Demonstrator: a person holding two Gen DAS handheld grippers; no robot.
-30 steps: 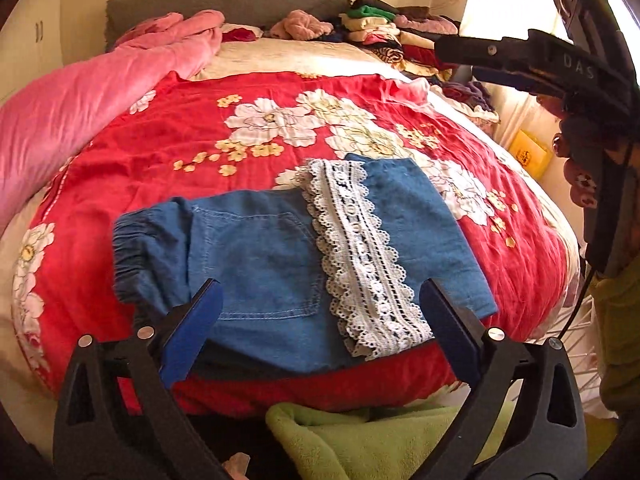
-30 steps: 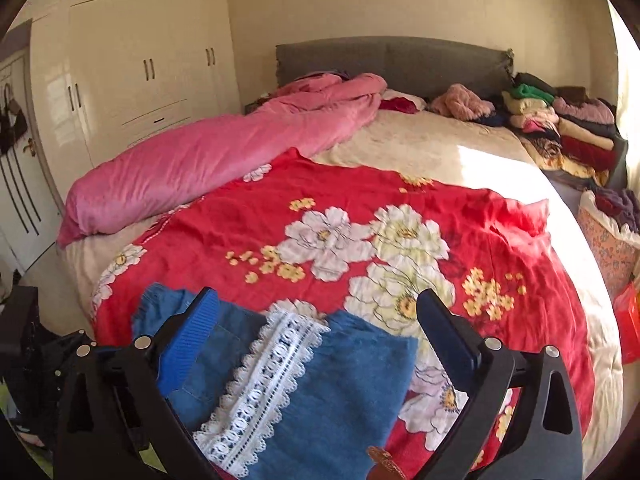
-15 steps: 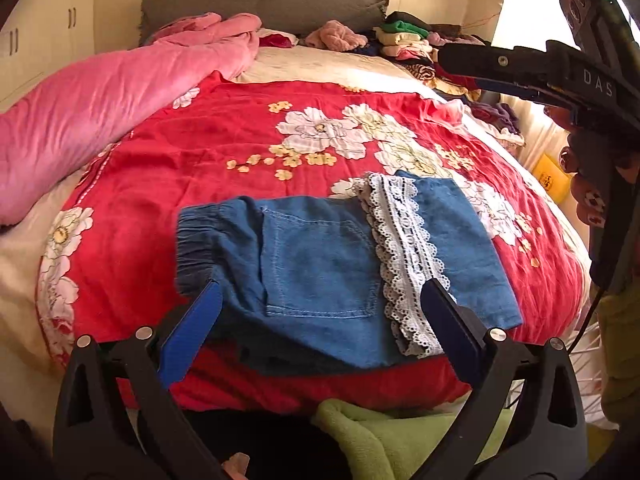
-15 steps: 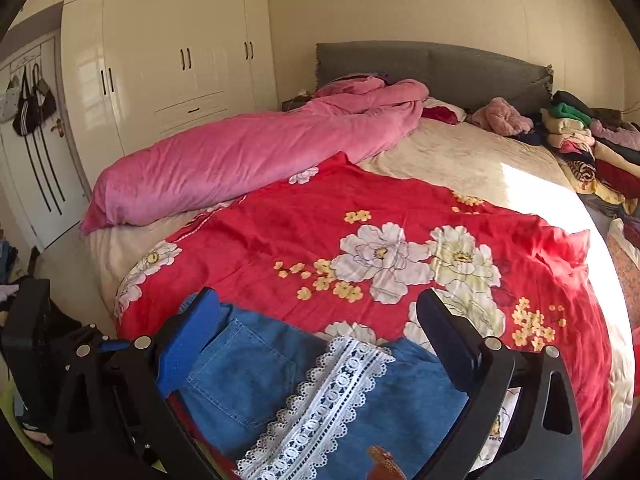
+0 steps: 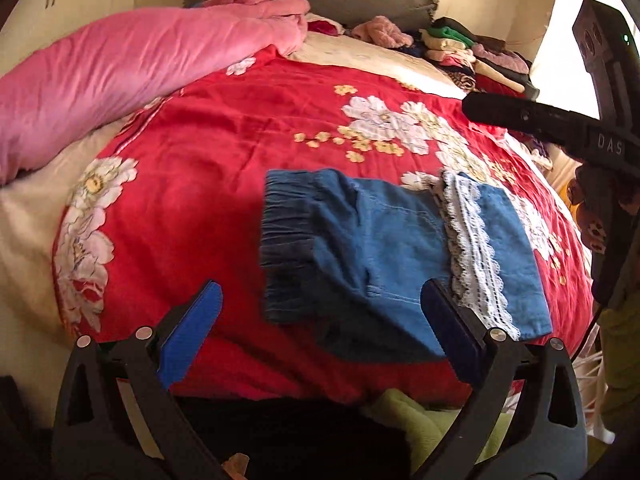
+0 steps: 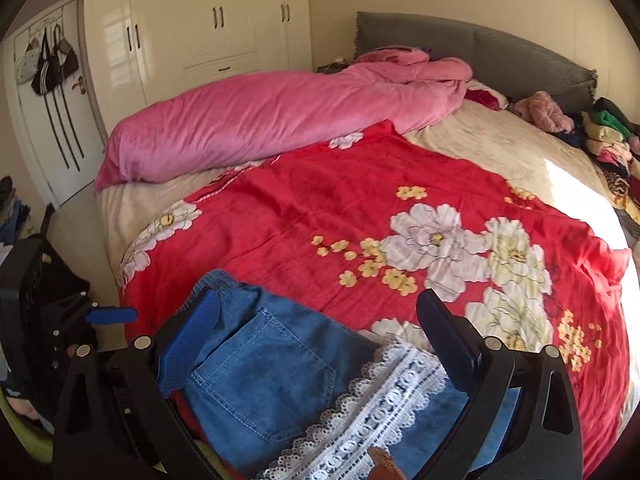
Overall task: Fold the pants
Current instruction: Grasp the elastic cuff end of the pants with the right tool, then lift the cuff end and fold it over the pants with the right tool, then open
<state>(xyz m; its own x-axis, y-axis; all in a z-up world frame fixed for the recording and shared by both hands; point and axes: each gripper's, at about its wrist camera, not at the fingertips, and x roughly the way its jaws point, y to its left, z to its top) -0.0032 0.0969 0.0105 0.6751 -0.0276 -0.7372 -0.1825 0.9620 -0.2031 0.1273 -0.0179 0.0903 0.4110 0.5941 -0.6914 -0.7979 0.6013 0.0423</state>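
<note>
I see the pants [image 5: 384,248] lying folded and flat near the front edge of the red flowered bedspread [image 5: 240,140]. They are blue denim, with a gathered elastic waistband at the left, a stitched back pocket facing up, and a white lace band across the right part.

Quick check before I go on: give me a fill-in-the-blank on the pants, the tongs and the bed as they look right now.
1. The denim pants lie folded on a ____ floral blanket.
2. A band of white ____ crosses the pants.
3. Both the left tongs and the right tongs are ____, holding nothing.
4. A rolled ____ quilt lies along the bed's side.

Missing words: red; lace; open; pink
</note>
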